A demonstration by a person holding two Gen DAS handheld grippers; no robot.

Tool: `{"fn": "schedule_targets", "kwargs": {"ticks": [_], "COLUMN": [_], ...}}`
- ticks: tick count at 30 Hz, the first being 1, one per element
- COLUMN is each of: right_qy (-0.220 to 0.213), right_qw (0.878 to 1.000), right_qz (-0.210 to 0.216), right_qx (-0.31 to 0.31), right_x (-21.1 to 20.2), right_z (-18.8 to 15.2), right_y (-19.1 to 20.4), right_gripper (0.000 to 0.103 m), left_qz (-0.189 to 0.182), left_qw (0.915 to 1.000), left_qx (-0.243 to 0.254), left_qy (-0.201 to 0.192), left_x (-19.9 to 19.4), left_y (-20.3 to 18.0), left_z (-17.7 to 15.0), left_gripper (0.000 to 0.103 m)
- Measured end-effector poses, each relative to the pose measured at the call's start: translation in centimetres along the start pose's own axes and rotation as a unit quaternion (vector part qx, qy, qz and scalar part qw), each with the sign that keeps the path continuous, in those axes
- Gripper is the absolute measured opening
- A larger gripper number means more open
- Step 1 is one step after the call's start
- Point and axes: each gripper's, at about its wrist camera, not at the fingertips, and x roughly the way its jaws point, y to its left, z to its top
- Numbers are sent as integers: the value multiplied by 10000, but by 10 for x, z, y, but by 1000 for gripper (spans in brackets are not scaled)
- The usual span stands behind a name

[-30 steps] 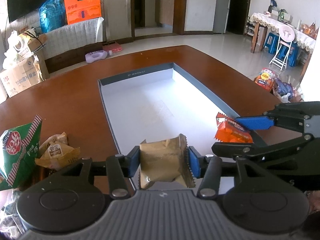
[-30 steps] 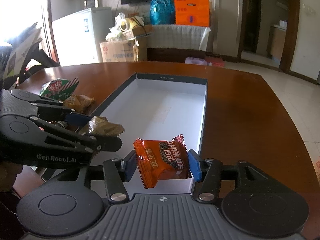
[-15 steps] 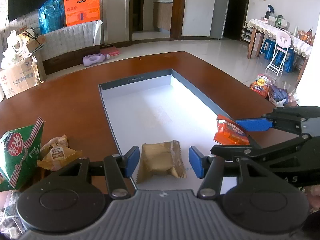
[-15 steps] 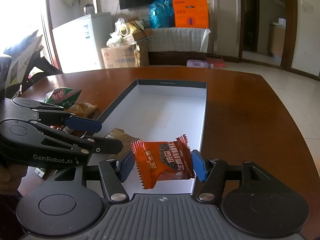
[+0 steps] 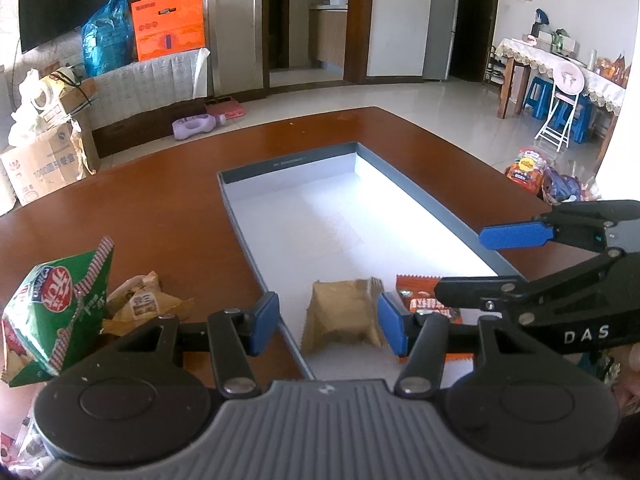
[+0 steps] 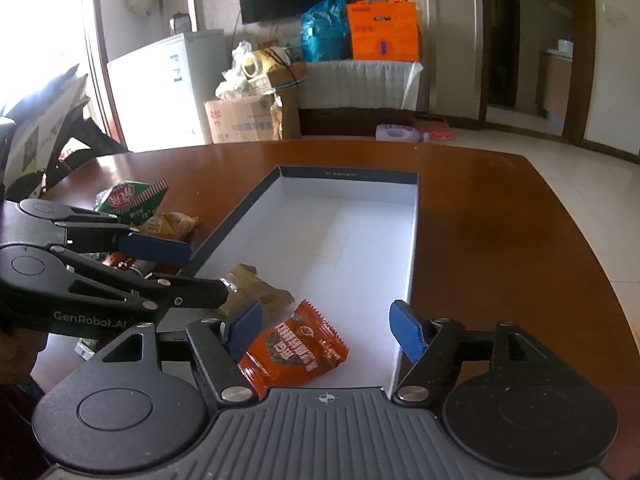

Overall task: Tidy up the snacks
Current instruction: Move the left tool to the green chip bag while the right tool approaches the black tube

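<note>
Letting go was the last thing both my hands did. My right gripper [image 6: 326,326] has just been spreading its fingers, and the orange snack packet [image 6: 298,350] that hung between them a second ago now lies on the white floor of the box [image 6: 414,240], at the near end — one blue pad is just beside it, and neither presses on it. My left gripper [image 5: 326,318] also stands apart, empty, and the tan snack packet [image 5: 340,314] it carried now rests flat in the box beside the orange one. Two snacks are in, I judge, and the box has plenty of bare floor beyond them.

Largest down: the wooden counter [image 5: 168,196] carries the long grey-walled box, with no clutter at its far end. On the counter to the left of the box wait the green snack bag [image 5: 56,300] and a crumpled tan wrapper [image 5: 140,304] — likely my next picks. Beyond lie a tiled floor, cardboard boxes and a television.
</note>
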Motion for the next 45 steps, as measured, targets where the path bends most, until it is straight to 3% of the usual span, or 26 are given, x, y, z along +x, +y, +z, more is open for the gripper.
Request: {"fn": "schedule_targets", "kwargs": {"ticks": [16, 45], "right_qy": [-46, 1], "right_qw": [9996, 9948], "right_qz": [186, 839], "right_qx": [-184, -577], "right_x": [3, 24], "right_z": [11, 35], "right_y": [28, 102], "right_gripper": [71, 71], "left_qz": [165, 801], "left_qw": [9998, 9942], "left_qx": [-112, -661], "left_qy": [-93, -287], "left_x": [-31, -102], "left_y": [25, 126], "left_z": [-10, -48], "left_gripper": [54, 54]}}
